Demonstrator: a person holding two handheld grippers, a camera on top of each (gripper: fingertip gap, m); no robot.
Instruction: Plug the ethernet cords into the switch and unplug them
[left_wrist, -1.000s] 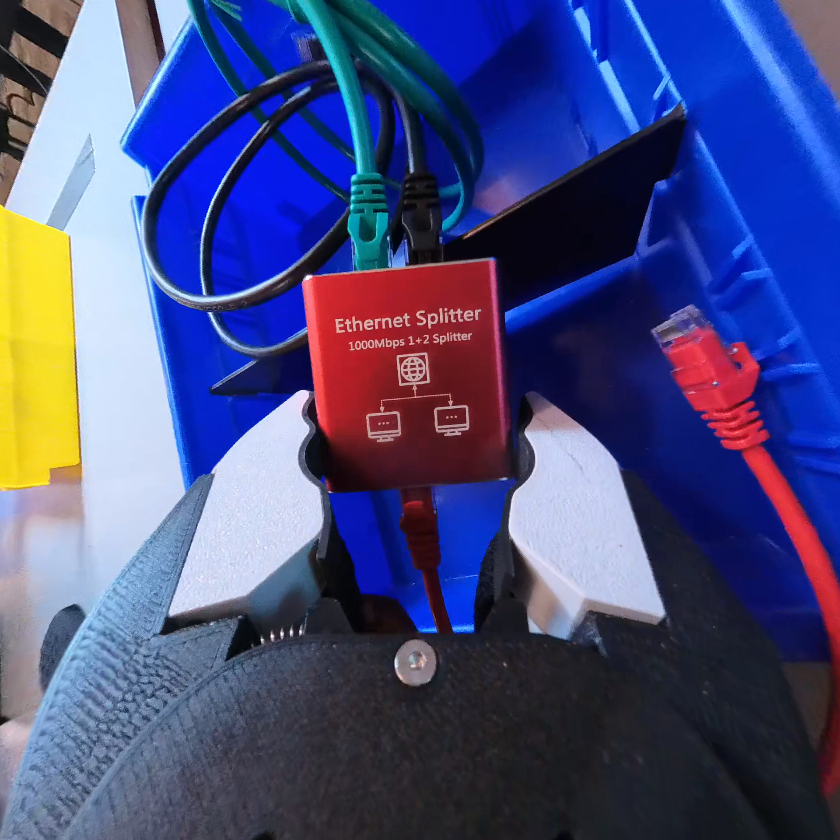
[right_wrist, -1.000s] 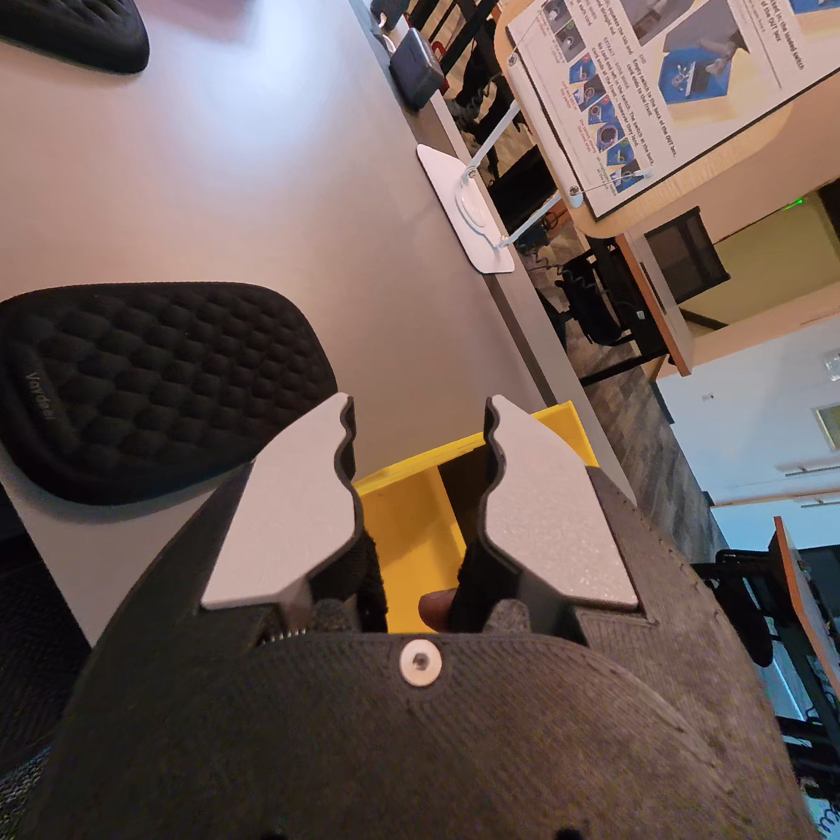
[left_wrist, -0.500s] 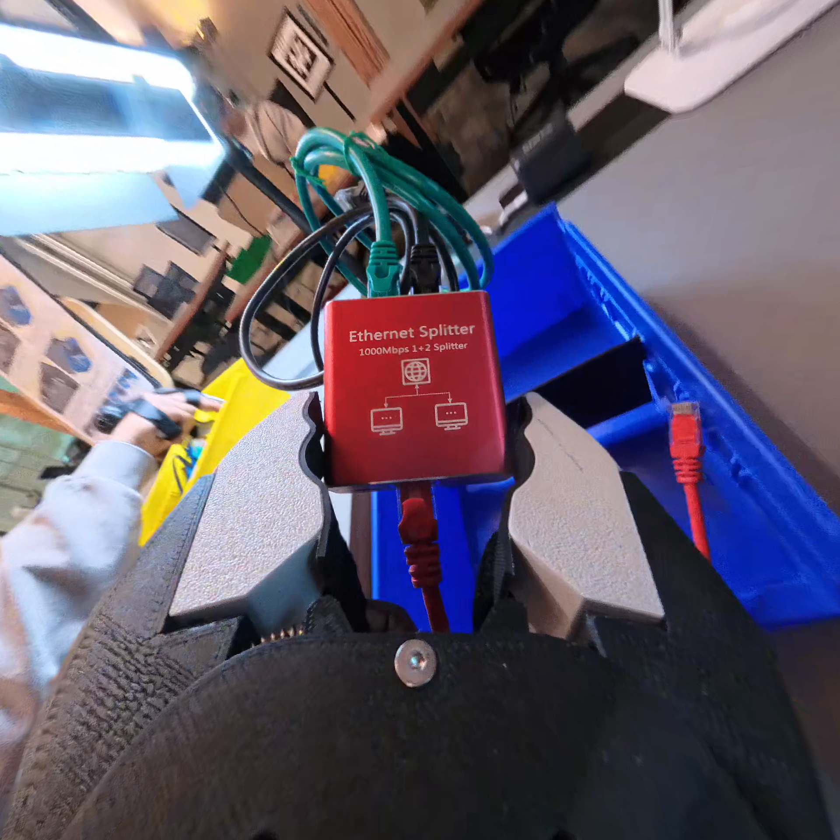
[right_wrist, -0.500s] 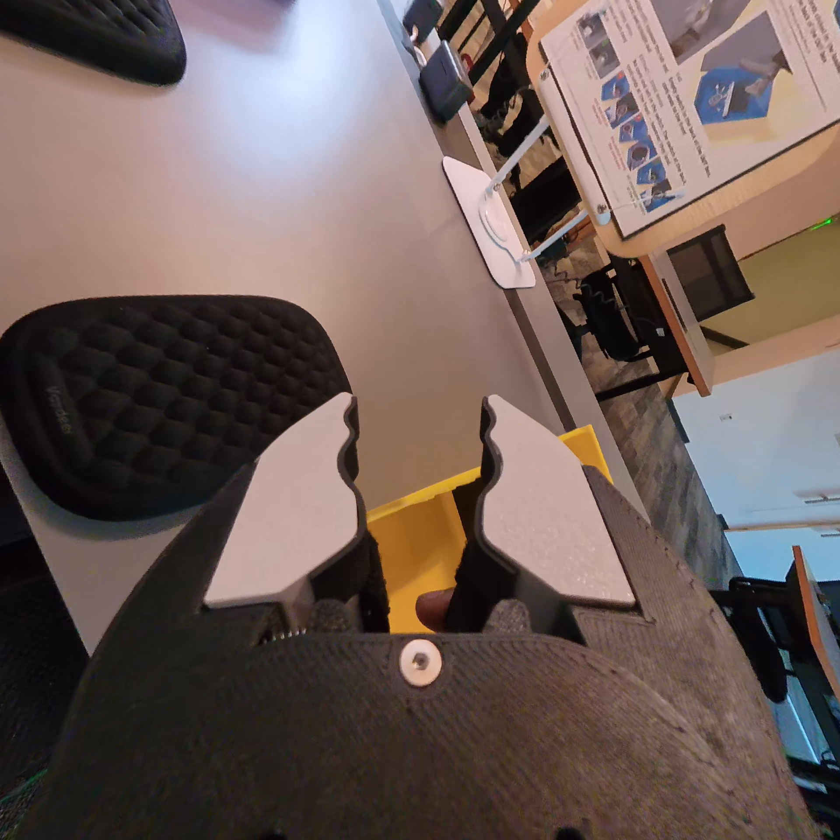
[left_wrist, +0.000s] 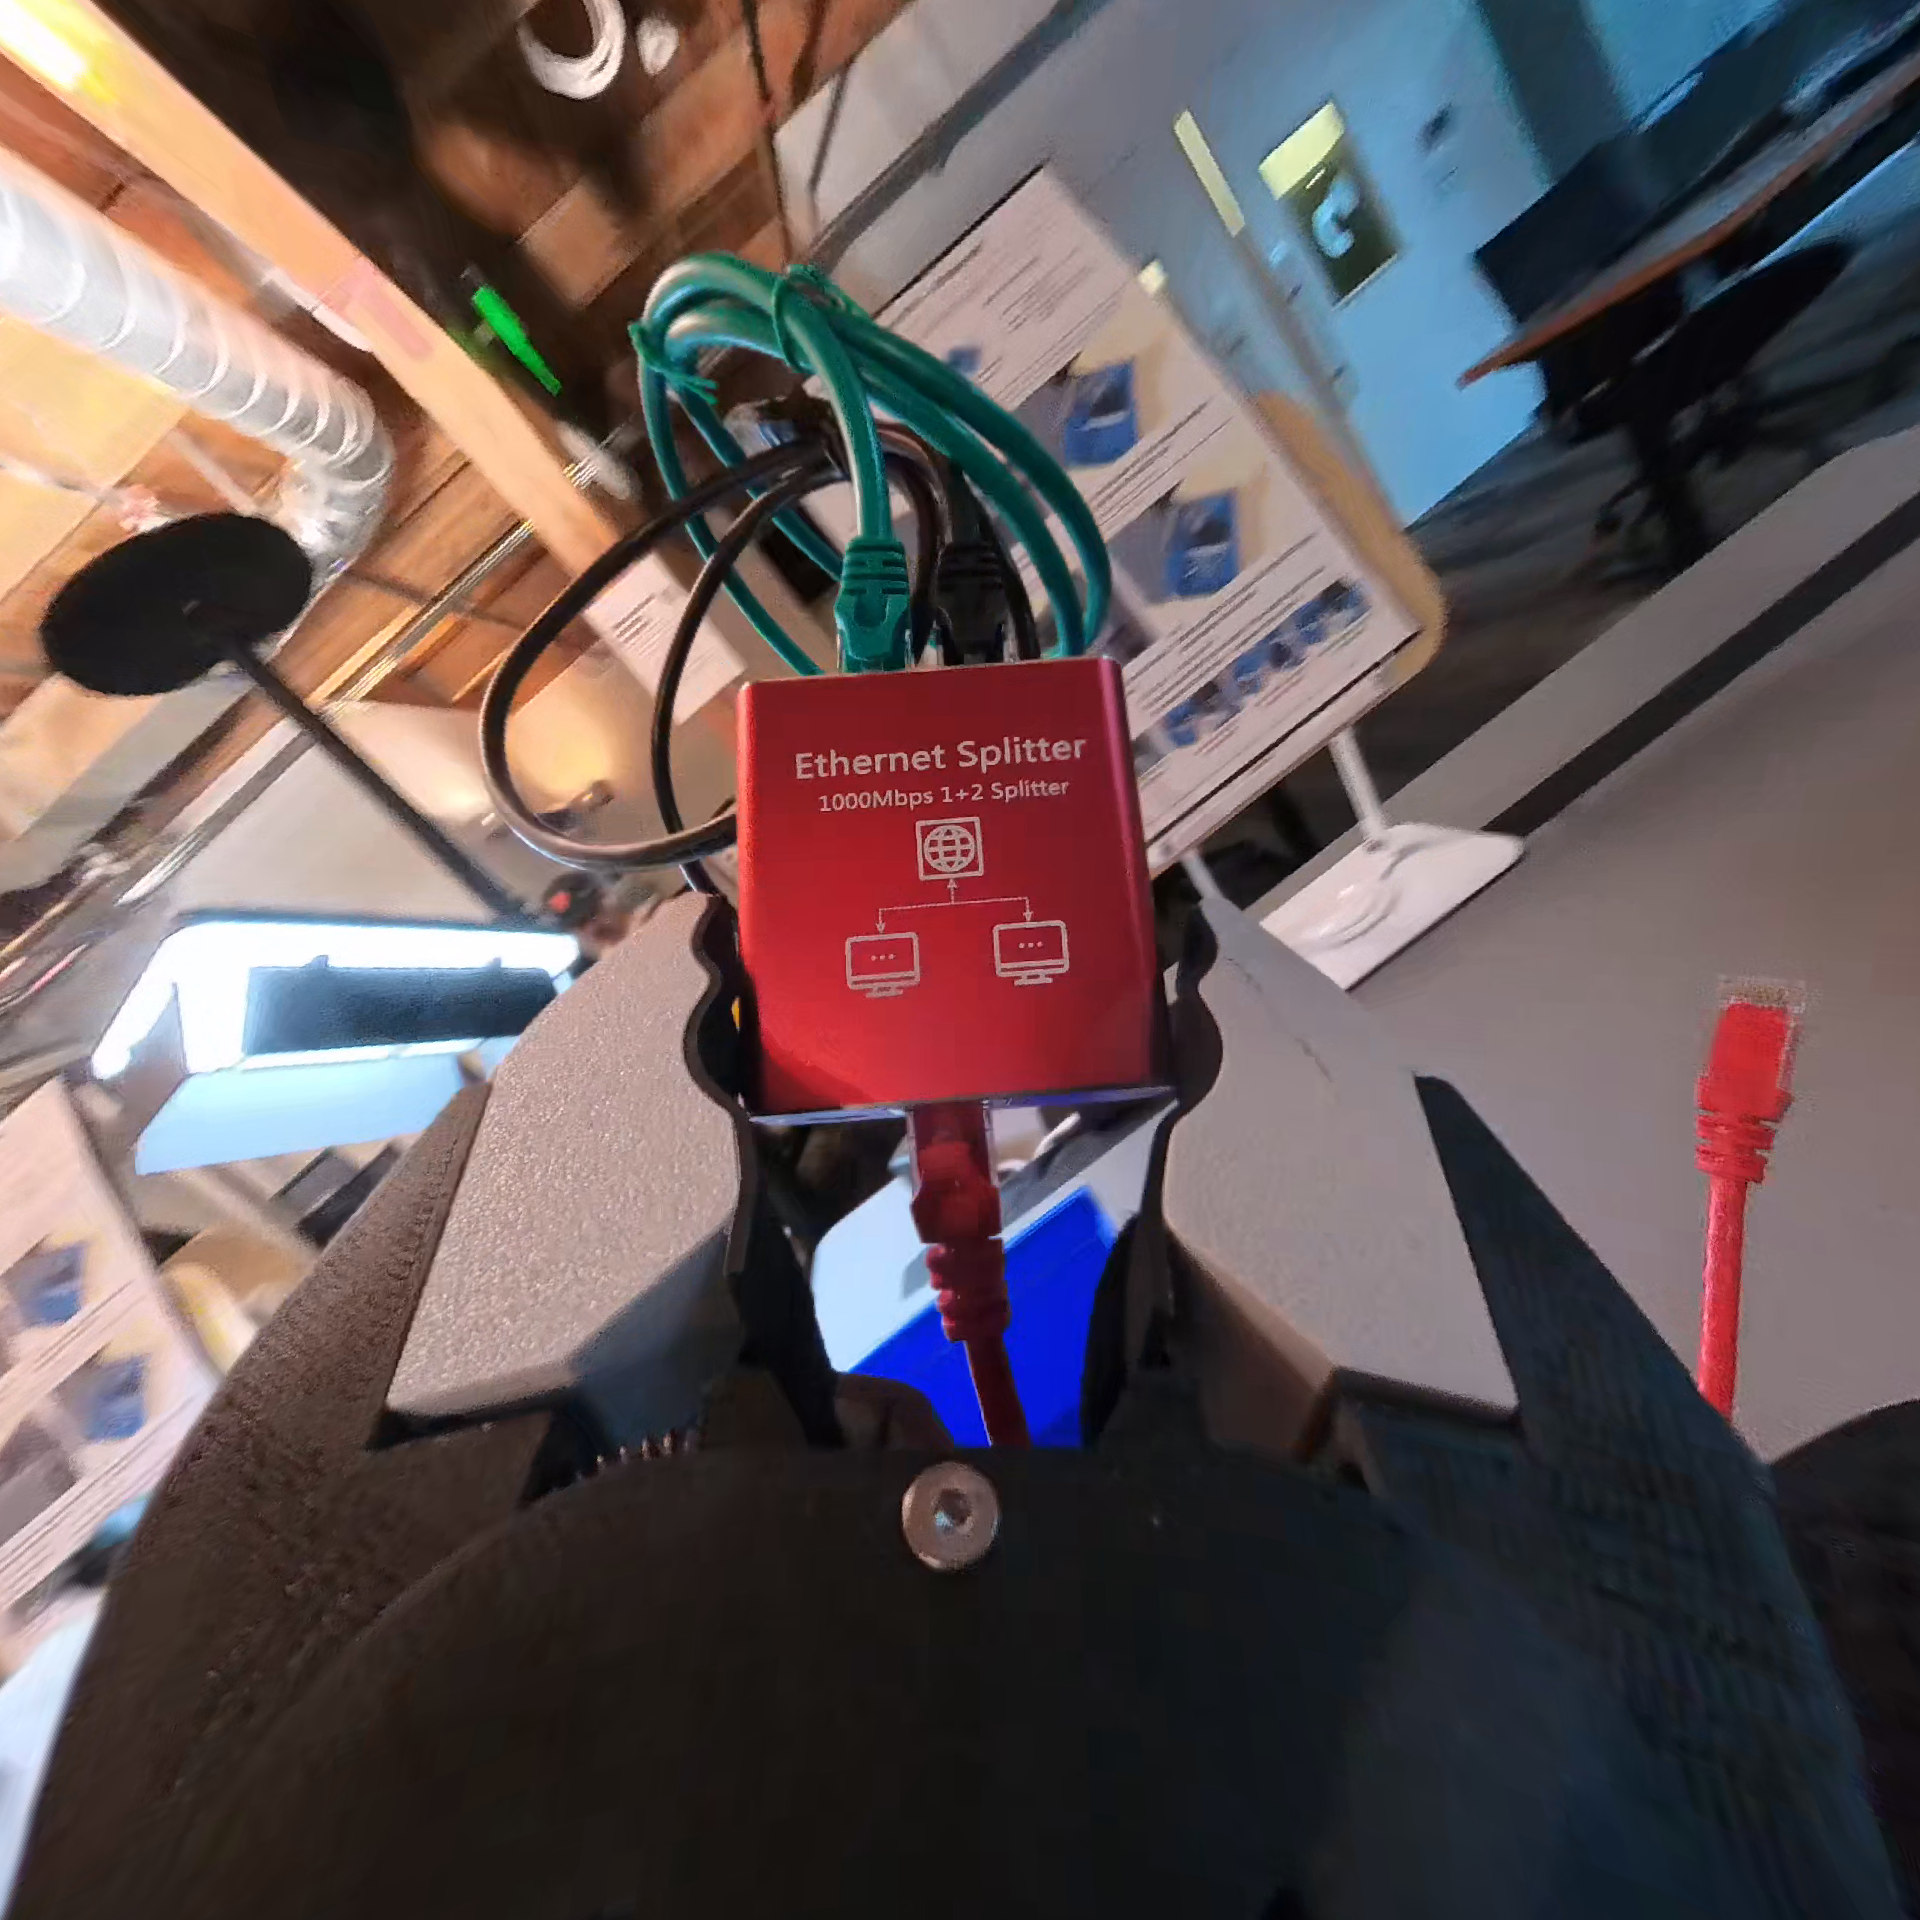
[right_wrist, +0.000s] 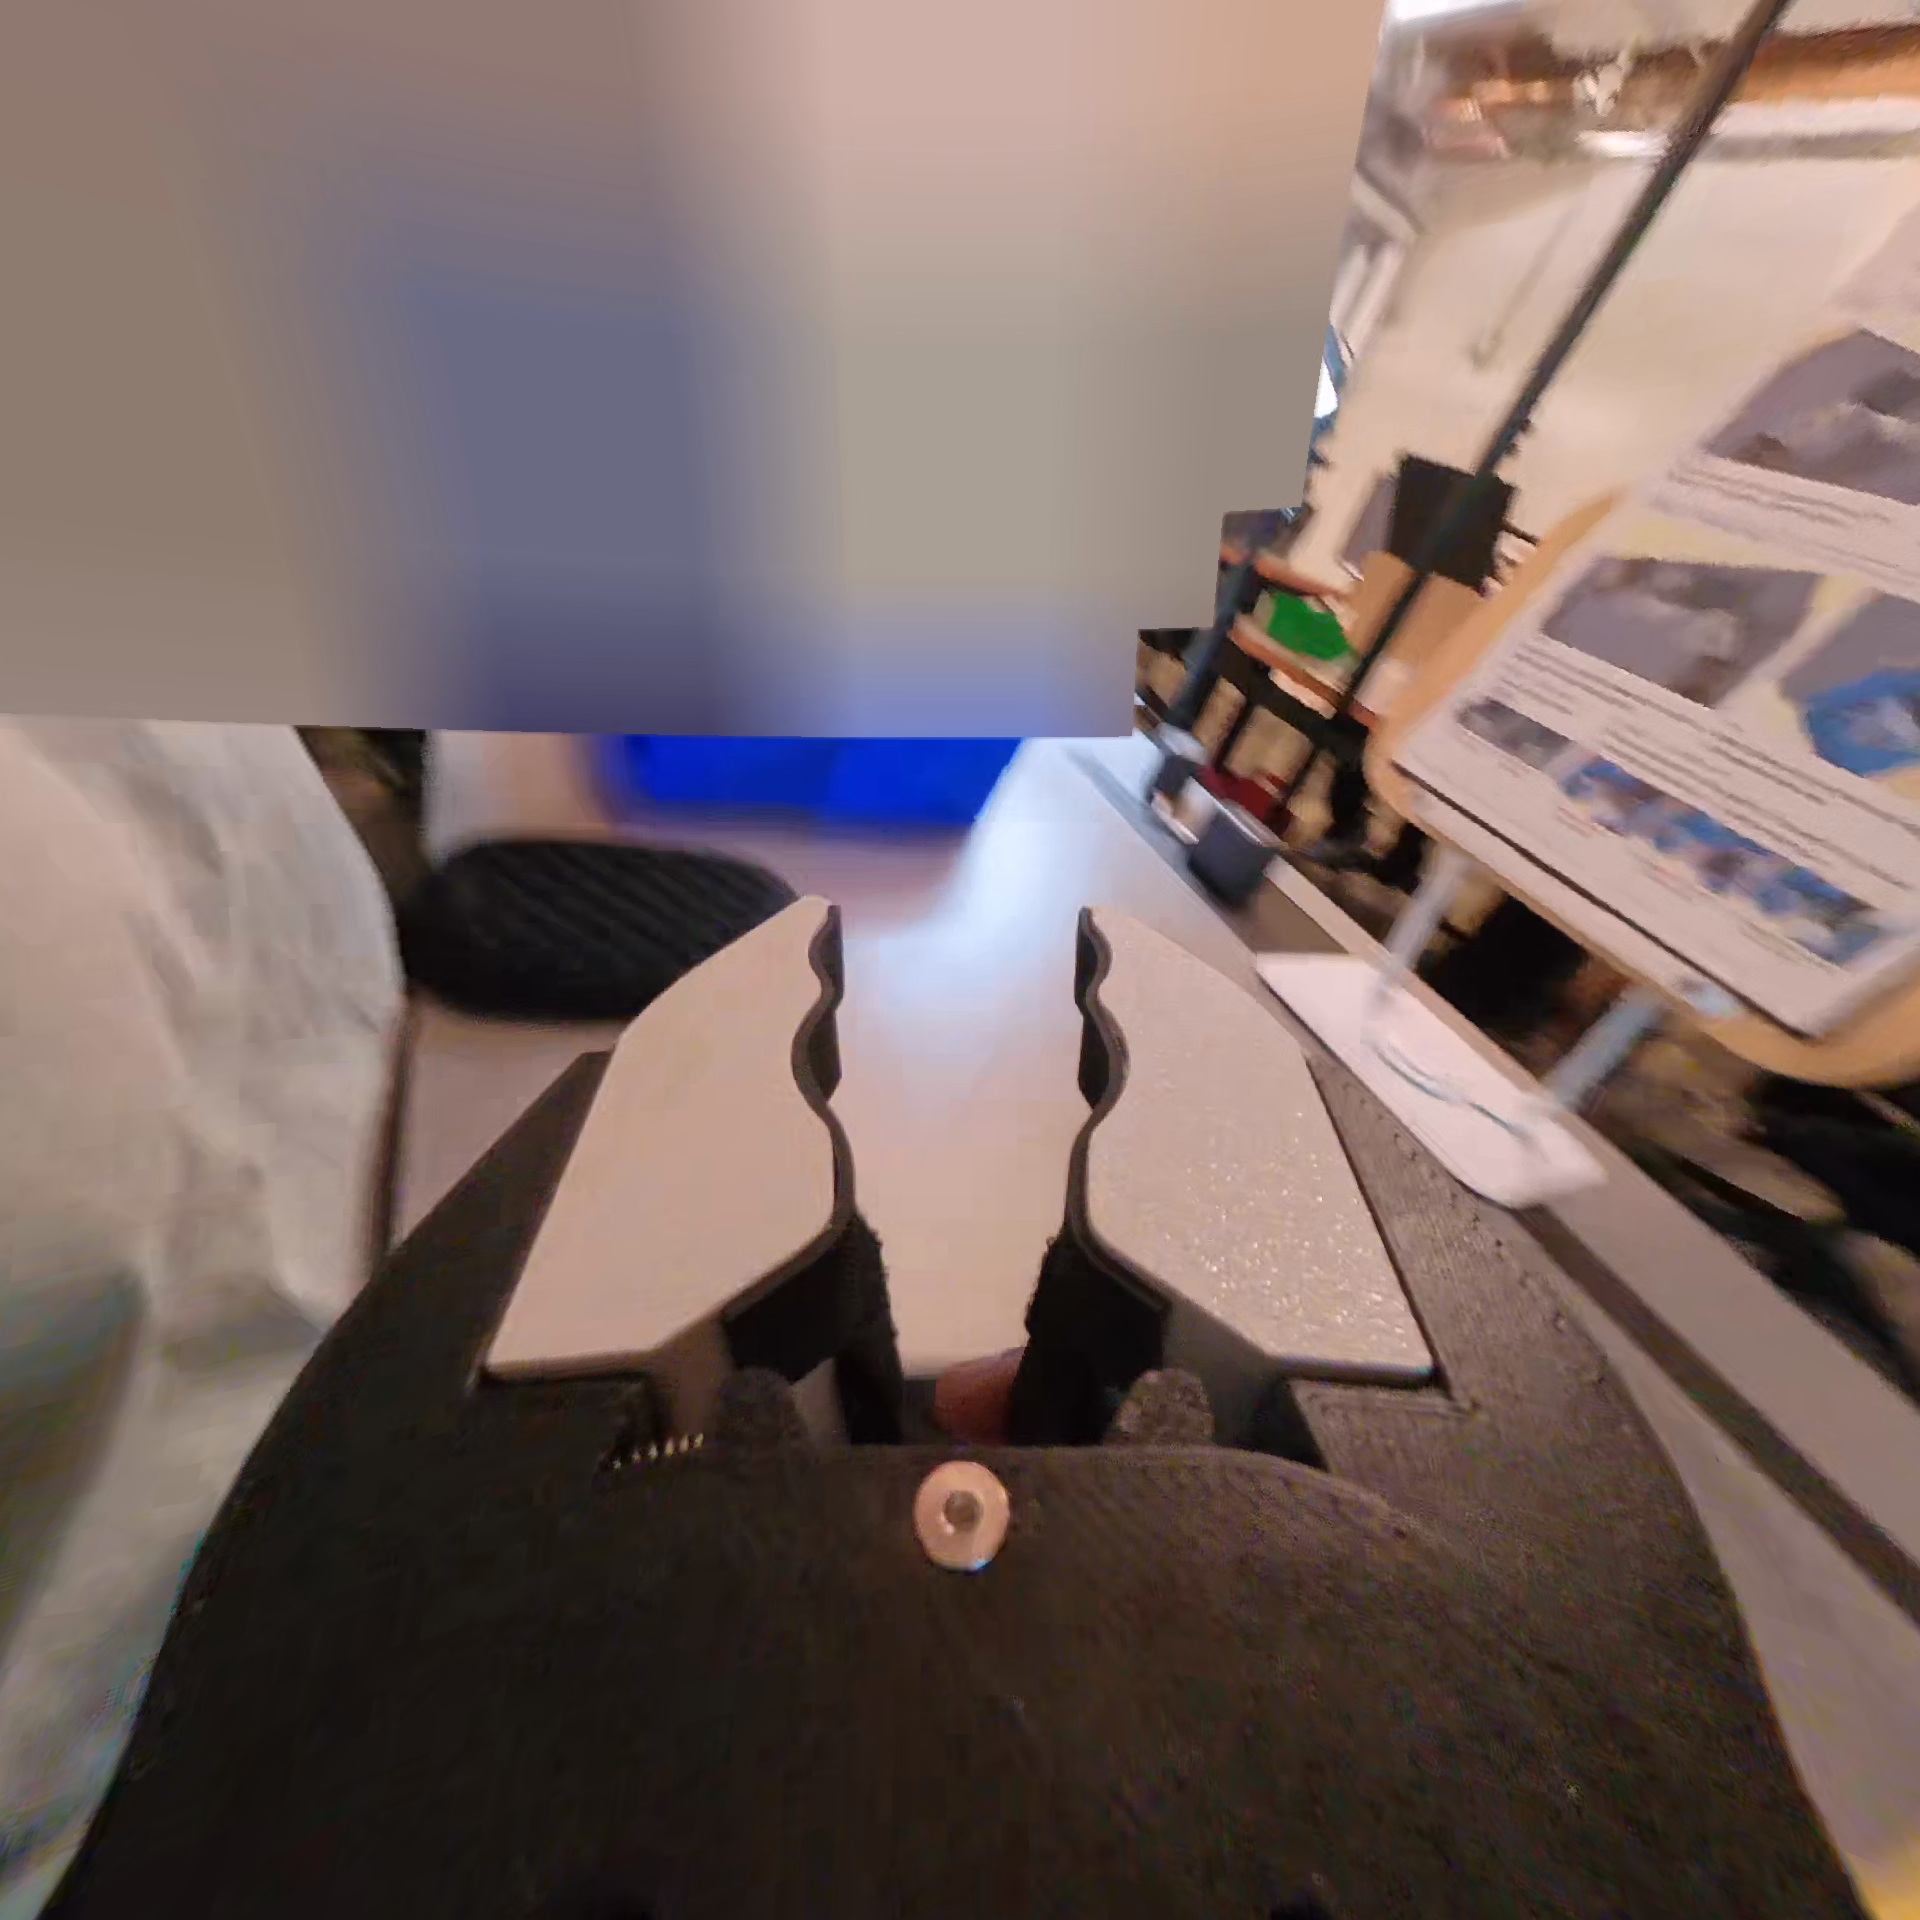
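Left hand-held gripper (left_wrist: 951, 1023): clamped on the two sides of the red switch (left_wrist: 943, 883), squeezing its lower half, so the ports on both ends stay reachable.
Switch: raised off the worktop (left_wrist: 1621, 997), printed face toward the camera; judged held as the fixed anchor while cords are pulled.
Red cord (left_wrist: 961, 1226): plugged into the near end of the switch, running back between the jaws; its free plug (left_wrist: 1751, 1049) stands up at the right, apart from the switch.
Green cord (left_wrist: 873, 603): plugged into the far end, on the left, its slack bundled in loops above.
Black cord (left_wrist: 971, 592): plugged in just beside the green one, looping out to the left.
Right hand-held gripper (right_wrist: 956, 1023): jaws parted, nothing between them, pointing across the worktop toward a black pad (right_wrist: 592, 940); likely free to take a plug.
Blue bin (right_wrist: 810, 769): farther back, partly hidden.
Instruction board (right_wrist: 1704, 665): standing at the right edge.
Progress: all three ports filled, so unplugging looks next.
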